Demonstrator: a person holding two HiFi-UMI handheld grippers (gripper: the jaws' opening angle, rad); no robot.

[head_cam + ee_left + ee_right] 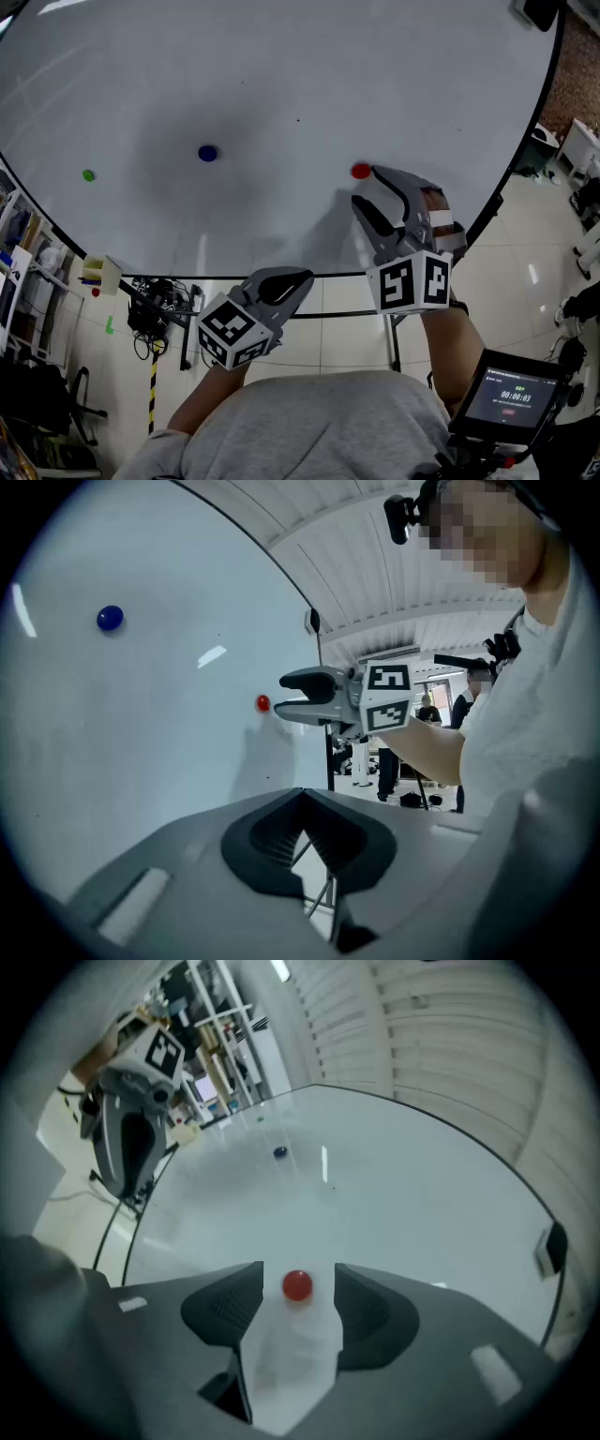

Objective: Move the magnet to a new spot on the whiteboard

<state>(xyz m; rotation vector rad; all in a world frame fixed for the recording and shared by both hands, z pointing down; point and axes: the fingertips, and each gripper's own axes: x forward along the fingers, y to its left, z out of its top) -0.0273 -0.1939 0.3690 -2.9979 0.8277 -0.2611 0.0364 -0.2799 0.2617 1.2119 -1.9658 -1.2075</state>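
A small red magnet (360,171) sticks to the big whiteboard (281,75), right of centre. My right gripper (367,186) is up at the board, its jaws open on either side of the red magnet (298,1284); a gap shows between each pad and the magnet. The left gripper view shows the same red magnet (262,703) just off the right gripper's tips. My left gripper (298,278) hangs below the board's lower edge, shut on nothing. A blue magnet (207,153) and a green magnet (88,174) sit further left on the board.
A yellowish box (101,272) sits at the board's lower left edge, with cables (155,314) and the board's stand under it. Shelving (23,262) lines the left side. A screen with a timer (511,396) is at lower right. A black object (542,11) is fixed at the board's top right.
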